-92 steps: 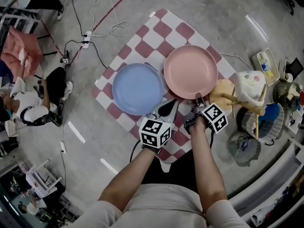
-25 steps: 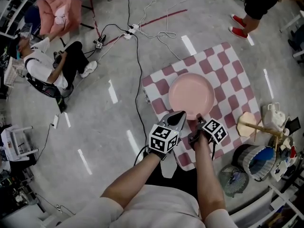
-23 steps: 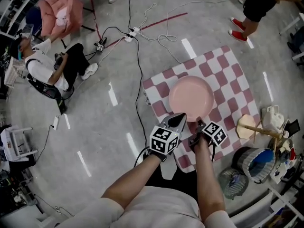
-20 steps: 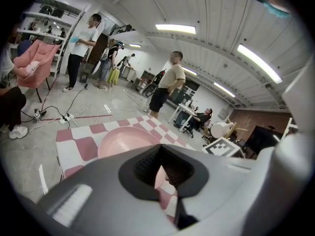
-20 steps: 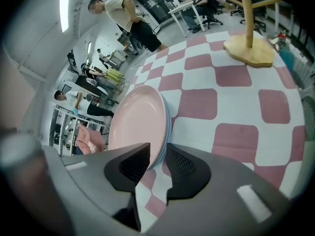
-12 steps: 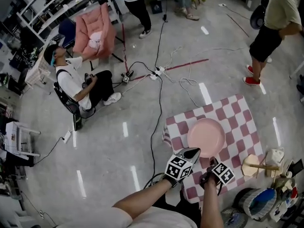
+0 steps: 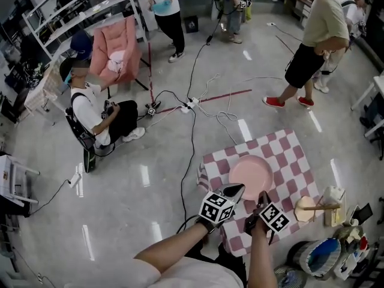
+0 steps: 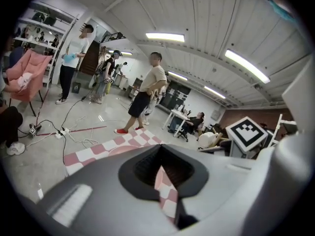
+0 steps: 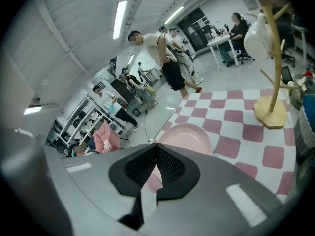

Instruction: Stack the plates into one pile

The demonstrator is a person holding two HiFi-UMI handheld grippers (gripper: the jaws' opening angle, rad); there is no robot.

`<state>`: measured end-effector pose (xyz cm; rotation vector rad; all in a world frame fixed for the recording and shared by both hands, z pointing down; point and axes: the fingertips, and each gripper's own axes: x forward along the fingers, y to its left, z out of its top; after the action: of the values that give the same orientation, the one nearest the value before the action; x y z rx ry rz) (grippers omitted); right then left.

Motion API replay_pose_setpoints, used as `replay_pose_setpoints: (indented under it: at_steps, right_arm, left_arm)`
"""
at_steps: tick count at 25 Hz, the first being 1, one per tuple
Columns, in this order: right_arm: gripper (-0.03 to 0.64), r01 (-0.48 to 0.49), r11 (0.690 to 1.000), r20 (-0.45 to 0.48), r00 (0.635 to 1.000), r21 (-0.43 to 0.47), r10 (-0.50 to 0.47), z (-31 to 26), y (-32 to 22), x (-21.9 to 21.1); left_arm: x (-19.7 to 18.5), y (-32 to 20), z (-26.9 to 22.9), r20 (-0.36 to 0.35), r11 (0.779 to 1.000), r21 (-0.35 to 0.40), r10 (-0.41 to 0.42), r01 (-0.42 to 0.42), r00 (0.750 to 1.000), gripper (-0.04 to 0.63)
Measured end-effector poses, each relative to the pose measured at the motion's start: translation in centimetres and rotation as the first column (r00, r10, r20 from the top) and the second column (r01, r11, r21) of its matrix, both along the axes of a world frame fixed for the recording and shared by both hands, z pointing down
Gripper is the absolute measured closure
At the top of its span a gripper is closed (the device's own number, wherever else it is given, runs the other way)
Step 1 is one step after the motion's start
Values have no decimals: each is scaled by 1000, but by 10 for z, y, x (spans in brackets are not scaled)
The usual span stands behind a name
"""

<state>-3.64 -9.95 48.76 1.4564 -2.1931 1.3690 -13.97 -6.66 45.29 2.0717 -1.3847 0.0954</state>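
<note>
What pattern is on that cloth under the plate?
The cloth is pink-and-white checked; right gripper view shows it best.

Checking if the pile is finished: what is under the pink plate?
The pink plate lies on the checked cloth, which shows all around it. Anything directly beneath the plate is covered, and no second rim can be made out at its edge.

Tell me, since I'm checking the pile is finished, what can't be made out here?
Under the round pink plate: any plate beneath is hidden by it, all views.
Pink plate's near rim: covered by the left gripper and right gripper in their own views.
Round blue tub contents: too small to tell, head view.
</note>
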Motion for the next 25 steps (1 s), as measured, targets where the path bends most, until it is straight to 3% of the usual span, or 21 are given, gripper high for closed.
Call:
replay_pose_setpoints:
  at_steps: [7,13,18,25]
  right_arm:
    - [607,63,985,27,997,159,-69,-70,7,-22]
    - [607,92,944,15,995,318,-102,-139,8,-31]
    - [607,138,892,-25,990,431,-141,-187,14,-44]
    - [607,202,790,-126,979,579,-158,-245,20,-52]
  left_arm:
    - [-6,8,-46,15,998,65,13,-14,1000,589]
    - [-5,7,-92,27,991,130,42,-45,999,589]
    - [-7,8,-133,34,980,191,59,-65,998,589]
    - [-18,8,-193,64,953,294,61,-77,996,589]
